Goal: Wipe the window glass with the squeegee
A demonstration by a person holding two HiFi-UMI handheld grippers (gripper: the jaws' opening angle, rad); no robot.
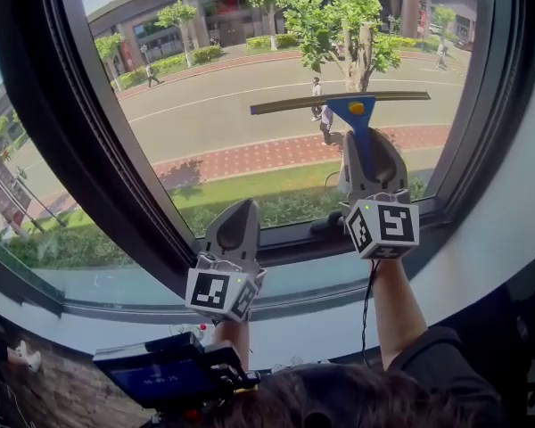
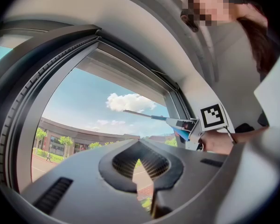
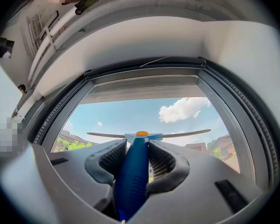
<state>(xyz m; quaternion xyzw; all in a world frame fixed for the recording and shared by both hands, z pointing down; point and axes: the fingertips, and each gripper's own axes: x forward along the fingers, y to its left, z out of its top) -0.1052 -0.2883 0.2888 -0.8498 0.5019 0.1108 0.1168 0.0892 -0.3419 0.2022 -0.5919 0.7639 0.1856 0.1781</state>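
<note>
A blue-handled squeegee (image 1: 355,114) with a long dark blade (image 1: 339,102) lies against the window glass (image 1: 250,114), its blade level across the pane. My right gripper (image 1: 367,163) is shut on the squeegee's handle (image 3: 133,171), and the blade (image 3: 149,135) shows beyond the jaws in the right gripper view. Lower on the left, my left gripper (image 1: 238,230) hangs in front of the window's bottom frame, shut and holding nothing. In the left gripper view its jaws (image 2: 142,164) stand closed together, and the squeegee (image 2: 177,123) is off to the right.
A dark window frame (image 1: 116,194) surrounds the pane, with a pale sill (image 1: 339,275) below it. A dark device with a blue screen (image 1: 165,373) sits low at the left. A person (image 2: 233,45) stands behind, seen in the left gripper view.
</note>
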